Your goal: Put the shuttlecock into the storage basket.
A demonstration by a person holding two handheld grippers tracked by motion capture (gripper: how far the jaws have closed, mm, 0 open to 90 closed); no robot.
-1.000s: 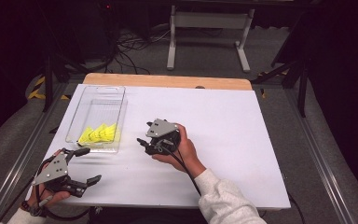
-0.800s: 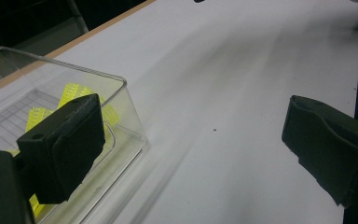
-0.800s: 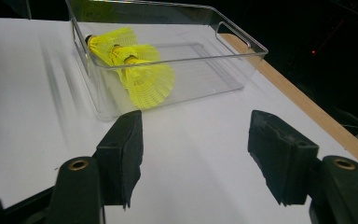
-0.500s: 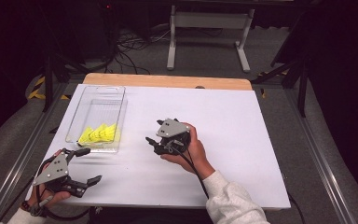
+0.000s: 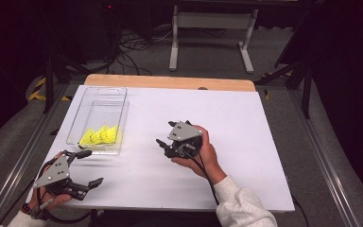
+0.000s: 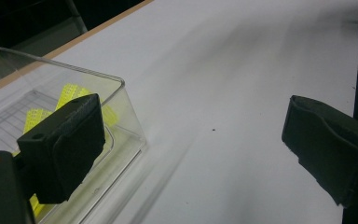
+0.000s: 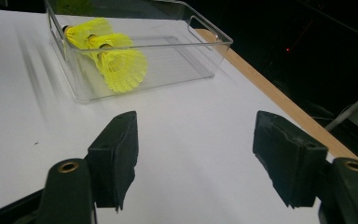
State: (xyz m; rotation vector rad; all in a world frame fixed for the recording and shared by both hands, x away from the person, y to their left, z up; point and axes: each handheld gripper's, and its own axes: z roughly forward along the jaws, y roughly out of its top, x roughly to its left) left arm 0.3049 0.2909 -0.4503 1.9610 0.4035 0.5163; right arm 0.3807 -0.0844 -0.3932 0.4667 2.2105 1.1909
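Observation:
A clear plastic bin (image 5: 118,101) stands on the left of the white table top, and several yellow shuttlecocks (image 5: 100,135) lie at its near end. My right gripper (image 5: 165,133) hovers at mid-table, to the right of the bin, pointing left toward it. Its jaws have just been opening and stand open with nothing between them (image 7: 200,154). The right gripper view shows the bin (image 7: 177,60) and shuttlecocks (image 7: 116,60) ahead. My left gripper (image 5: 89,168) rests near the front left corner, just in front of the bin, wide open and empty (image 6: 196,140). Its left jaw partly covers the bin (image 6: 121,107).
The white table top (image 5: 246,142) ends in a wooden strip (image 5: 170,81) along its far edge. Beyond it lie a dark floor with cables and a metal stand (image 5: 212,28). Metal rails run along both sides of the table.
My right gripper has moved to the right, away from the bin, and its jaws stand slightly wider. The left gripper has stayed where it was.

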